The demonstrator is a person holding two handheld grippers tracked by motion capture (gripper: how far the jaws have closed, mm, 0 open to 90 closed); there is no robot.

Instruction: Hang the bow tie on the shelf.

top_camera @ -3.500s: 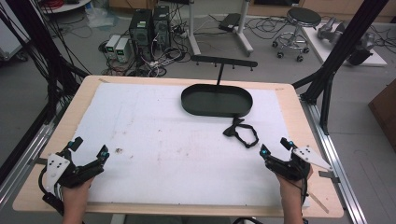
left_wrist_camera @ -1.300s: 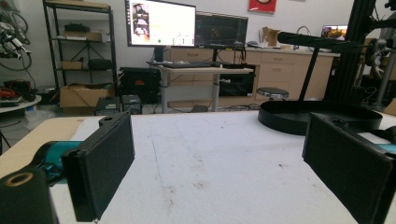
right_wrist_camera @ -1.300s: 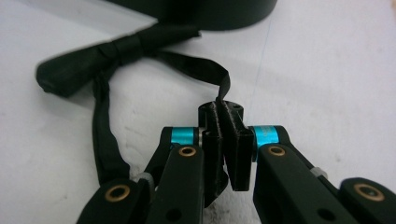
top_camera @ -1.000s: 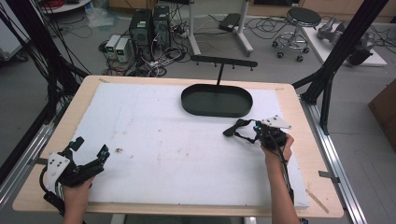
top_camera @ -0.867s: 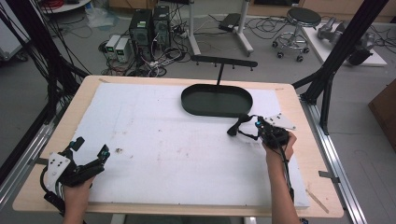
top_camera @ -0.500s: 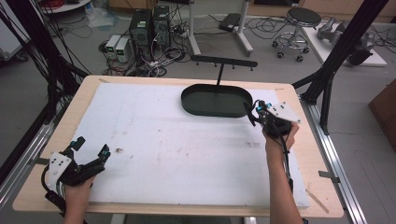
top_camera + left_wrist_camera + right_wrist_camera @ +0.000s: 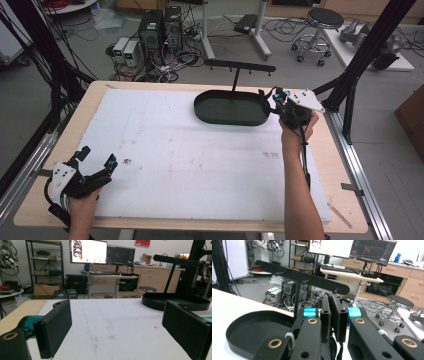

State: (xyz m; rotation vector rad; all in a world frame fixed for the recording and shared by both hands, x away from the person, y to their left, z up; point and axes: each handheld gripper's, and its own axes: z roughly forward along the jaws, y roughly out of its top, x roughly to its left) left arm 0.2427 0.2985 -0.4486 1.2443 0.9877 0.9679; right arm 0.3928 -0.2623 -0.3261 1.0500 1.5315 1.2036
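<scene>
A black stand has an oval tray base (image 7: 227,107) at the table's far middle and a pegged crossbar (image 7: 240,66) on a post. My right gripper (image 7: 278,98) hovers at the tray's right end, shut on a black strap (image 7: 262,95) that hangs from its jaws. In the right gripper view the pads (image 7: 325,315) are pressed together, the strap (image 7: 340,352) dangles below them, and the crossbar (image 7: 299,276) runs just ahead above the tray (image 7: 249,332). My left gripper (image 7: 97,156) rests at the near left corner, open and holding nothing (image 7: 116,325).
A white foam sheet (image 7: 190,155) covers the wooden table (image 7: 345,200). Black frame posts (image 7: 370,45) rise at the far right and far left. Beyond the far edge are computers, cables and a stool (image 7: 325,20) on the floor.
My right gripper has carried the strap off the table, from the right middle to the right end of the tray. The left gripper has stayed put.
</scene>
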